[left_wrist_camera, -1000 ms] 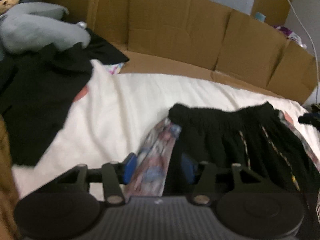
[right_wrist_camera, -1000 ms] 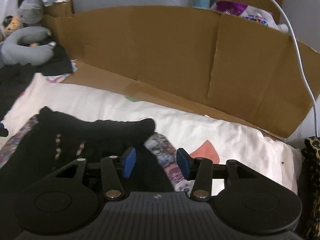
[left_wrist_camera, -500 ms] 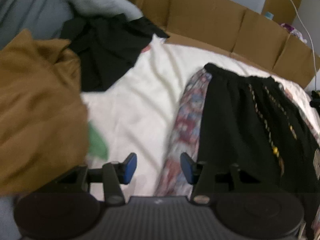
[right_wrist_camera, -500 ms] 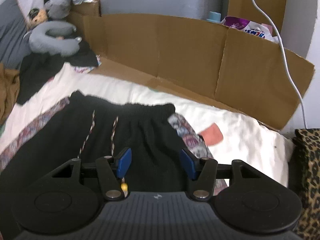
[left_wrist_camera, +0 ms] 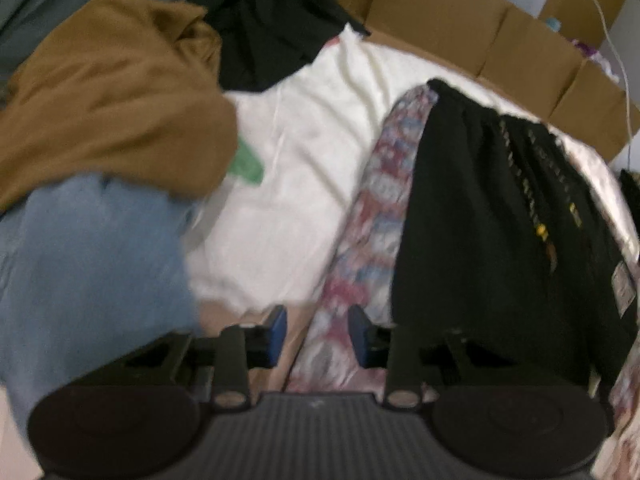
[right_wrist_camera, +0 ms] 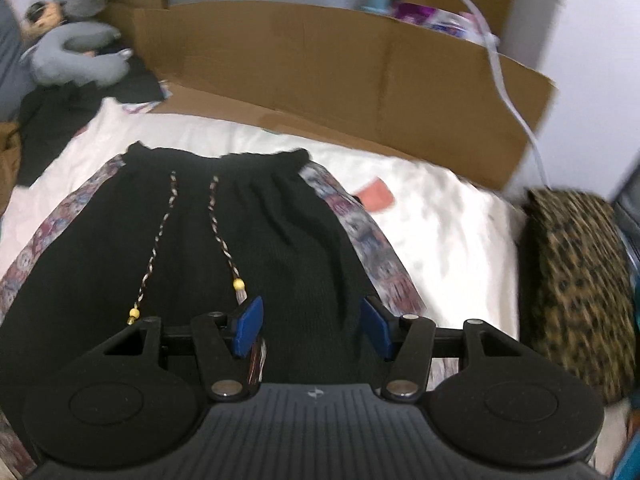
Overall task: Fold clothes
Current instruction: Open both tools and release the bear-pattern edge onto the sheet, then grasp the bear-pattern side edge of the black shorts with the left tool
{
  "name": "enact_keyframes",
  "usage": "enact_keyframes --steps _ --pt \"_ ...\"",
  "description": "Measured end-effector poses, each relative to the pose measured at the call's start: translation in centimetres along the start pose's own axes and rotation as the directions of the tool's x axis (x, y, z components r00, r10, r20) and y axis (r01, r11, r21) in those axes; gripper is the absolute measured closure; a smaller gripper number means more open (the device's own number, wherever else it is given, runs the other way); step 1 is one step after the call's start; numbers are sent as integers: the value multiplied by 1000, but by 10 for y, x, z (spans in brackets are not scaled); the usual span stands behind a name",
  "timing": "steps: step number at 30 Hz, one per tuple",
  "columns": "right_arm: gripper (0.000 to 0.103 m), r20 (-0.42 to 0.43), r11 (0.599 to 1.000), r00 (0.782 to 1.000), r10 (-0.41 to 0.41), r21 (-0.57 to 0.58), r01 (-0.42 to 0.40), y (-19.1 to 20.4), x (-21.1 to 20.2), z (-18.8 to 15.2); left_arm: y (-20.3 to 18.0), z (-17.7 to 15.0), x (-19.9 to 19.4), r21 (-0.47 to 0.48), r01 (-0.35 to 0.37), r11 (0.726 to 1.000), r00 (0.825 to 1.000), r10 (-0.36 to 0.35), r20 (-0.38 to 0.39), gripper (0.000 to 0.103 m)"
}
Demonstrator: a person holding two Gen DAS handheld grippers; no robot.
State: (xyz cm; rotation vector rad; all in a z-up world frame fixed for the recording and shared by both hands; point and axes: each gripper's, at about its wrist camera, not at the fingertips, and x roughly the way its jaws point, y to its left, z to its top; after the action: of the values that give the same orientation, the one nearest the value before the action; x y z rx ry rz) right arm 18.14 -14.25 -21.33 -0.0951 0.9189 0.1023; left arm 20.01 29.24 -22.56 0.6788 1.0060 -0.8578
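Observation:
Black pants (right_wrist_camera: 200,240) with patterned side stripes (right_wrist_camera: 360,232) lie flat on the white sheet (right_wrist_camera: 440,216), waistband toward the cardboard. Two braided drawstrings (right_wrist_camera: 224,248) with yellow beads run down the front. My right gripper (right_wrist_camera: 312,326) hovers open over the black cloth near the right stripe, nothing pinched. In the left wrist view the pants (left_wrist_camera: 480,220) lie to the right. My left gripper (left_wrist_camera: 317,334) is over their left patterned stripe (left_wrist_camera: 380,208). Its jaws are closing, with the stripe's edge below the gap and the pads not pressing on it.
A brown garment (left_wrist_camera: 112,96), a blue one (left_wrist_camera: 88,264) and a black one (left_wrist_camera: 272,36) are piled left of the sheet. A cardboard wall (right_wrist_camera: 320,76) lines the far side. A leopard-print cloth (right_wrist_camera: 576,280) sits right; a grey plush pillow (right_wrist_camera: 76,60) far left.
Both grippers drew back from the waistband toward me, so more of the pants shows. The left jaws narrowed and the right jaws widened. The brown and blue clothes came into the left view.

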Motion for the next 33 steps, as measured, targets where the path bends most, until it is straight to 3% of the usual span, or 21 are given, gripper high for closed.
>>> enact_keyframes --steps 5,10,19,22,33 --pt "42 -52 995 998 23 99 -18 19 -23 -37 15 -34 6 -42 -21 999 999 19 -43 68" --pt "42 -140 992 986 87 103 -73 52 -31 -71 19 -58 13 -56 -38 998 998 35 -58 68" --pt "42 -189 984 966 174 -12 -180 107 -31 -81 35 -90 25 -194 -28 981 997 13 -76 73" --pt "43 -205 973 953 223 -18 -232 121 -31 -78 35 -91 23 -191 -13 981 998 -1 -70 82" --pt "43 -243 922 905 350 -82 -379 170 -40 -94 29 -85 4 -106 26 994 998 -32 -53 97"
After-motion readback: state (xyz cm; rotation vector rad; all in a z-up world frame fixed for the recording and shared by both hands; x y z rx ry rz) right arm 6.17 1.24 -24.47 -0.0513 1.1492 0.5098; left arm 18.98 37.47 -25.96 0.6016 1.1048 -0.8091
